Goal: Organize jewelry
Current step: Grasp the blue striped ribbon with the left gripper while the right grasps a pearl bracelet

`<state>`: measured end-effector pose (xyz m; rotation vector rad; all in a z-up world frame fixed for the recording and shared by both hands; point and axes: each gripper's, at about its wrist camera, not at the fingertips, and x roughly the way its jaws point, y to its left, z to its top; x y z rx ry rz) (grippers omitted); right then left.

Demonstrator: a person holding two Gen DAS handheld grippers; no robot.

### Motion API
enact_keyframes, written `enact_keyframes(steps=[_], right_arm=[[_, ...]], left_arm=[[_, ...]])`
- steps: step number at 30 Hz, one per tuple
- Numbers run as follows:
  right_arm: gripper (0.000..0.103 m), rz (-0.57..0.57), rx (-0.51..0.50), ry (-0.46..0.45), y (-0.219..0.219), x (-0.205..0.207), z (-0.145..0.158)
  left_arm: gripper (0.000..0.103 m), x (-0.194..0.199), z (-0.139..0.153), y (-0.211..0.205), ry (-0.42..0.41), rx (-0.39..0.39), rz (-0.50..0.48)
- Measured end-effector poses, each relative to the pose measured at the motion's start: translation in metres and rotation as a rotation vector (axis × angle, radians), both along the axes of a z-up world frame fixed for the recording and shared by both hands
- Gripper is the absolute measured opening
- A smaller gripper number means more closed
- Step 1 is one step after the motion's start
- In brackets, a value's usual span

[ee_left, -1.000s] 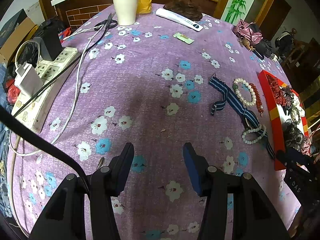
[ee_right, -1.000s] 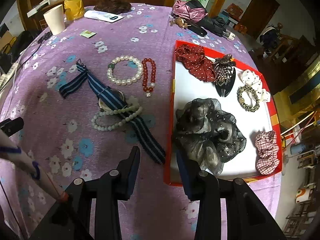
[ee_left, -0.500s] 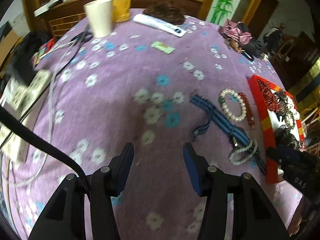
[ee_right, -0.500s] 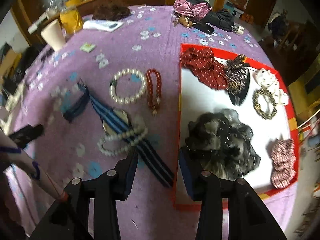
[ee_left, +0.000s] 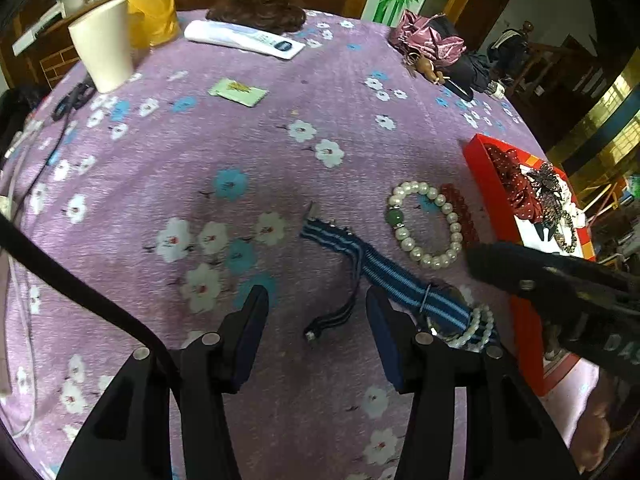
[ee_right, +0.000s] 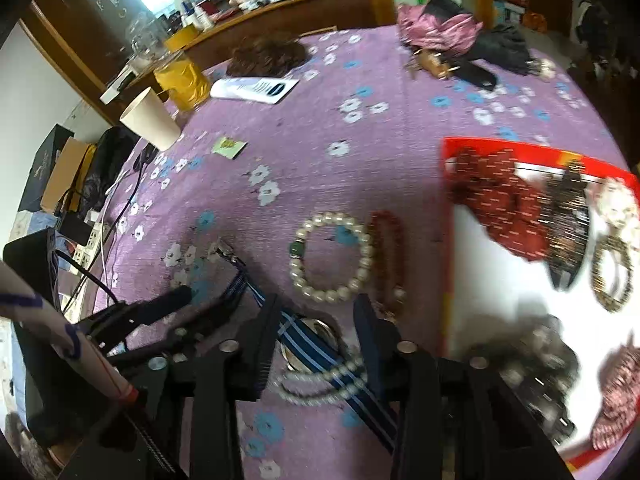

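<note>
A blue striped watch strap (ee_left: 384, 276) lies on the purple flowered cloth, its loose end between the fingers of my open left gripper (ee_left: 316, 320). A pearl bracelet (ee_left: 426, 222) and a red bead bracelet (ee_left: 460, 212) lie beyond it. A second pearl strand (ee_right: 324, 380) is looped over the strap (ee_right: 304, 344) and watch face. My open right gripper (ee_right: 316, 340) hovers right over that strand and strap. The red tray (ee_right: 448, 248) at right holds hair scrunchies and clips.
A white cup (ee_left: 102, 50), a yellow jar (ee_left: 152, 12), a remote (ee_left: 244, 38), a brown wig and a green packet (ee_left: 238, 92) sit at the far side. A pink bag (ee_left: 428, 38) lies far right. Cables and a power strip (ee_right: 92, 236) run along the left edge.
Both grippers have moved forward and closer to the jewelry. The left now straddles the strap's loose end; the right has dropped low over the pearl strand and watch.
</note>
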<state>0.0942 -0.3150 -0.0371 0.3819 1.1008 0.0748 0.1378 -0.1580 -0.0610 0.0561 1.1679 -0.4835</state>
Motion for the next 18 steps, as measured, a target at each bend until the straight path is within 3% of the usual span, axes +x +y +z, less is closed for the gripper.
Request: enact_keyframes(steps=[5,9,15,16,17,18], right_arm=[[0.035,0.036,0.034,0.021,0.012,0.020,-0.013],[0.035,0.062,0.028,0.044,0.020,0.029,-0.021],[0.035,0.100,-0.067,0.042,0.037,0.036,-0.027],[0.030,0.114,-0.109,0.039,0.042,0.038,-0.027],[0.010,0.133,-0.150,0.044,0.048,0.040,-0.028],[0.011,0.145,-0.171,0.039,0.051,0.040,-0.029]], left_arm=[[0.001,0.001,-0.006,-0.002,0.029,-0.013,-0.010],[0.001,-0.004,-0.007,0.018,0.079,-0.060,0.037],[0.001,-0.014,-0.006,0.049,0.127,-0.103,0.103],[0.001,-0.016,-0.006,0.054,0.129,-0.103,0.115],[0.001,-0.018,-0.004,0.057,0.130,-0.106,0.124],[0.001,-0.021,-0.001,0.061,0.129,-0.116,0.137]])
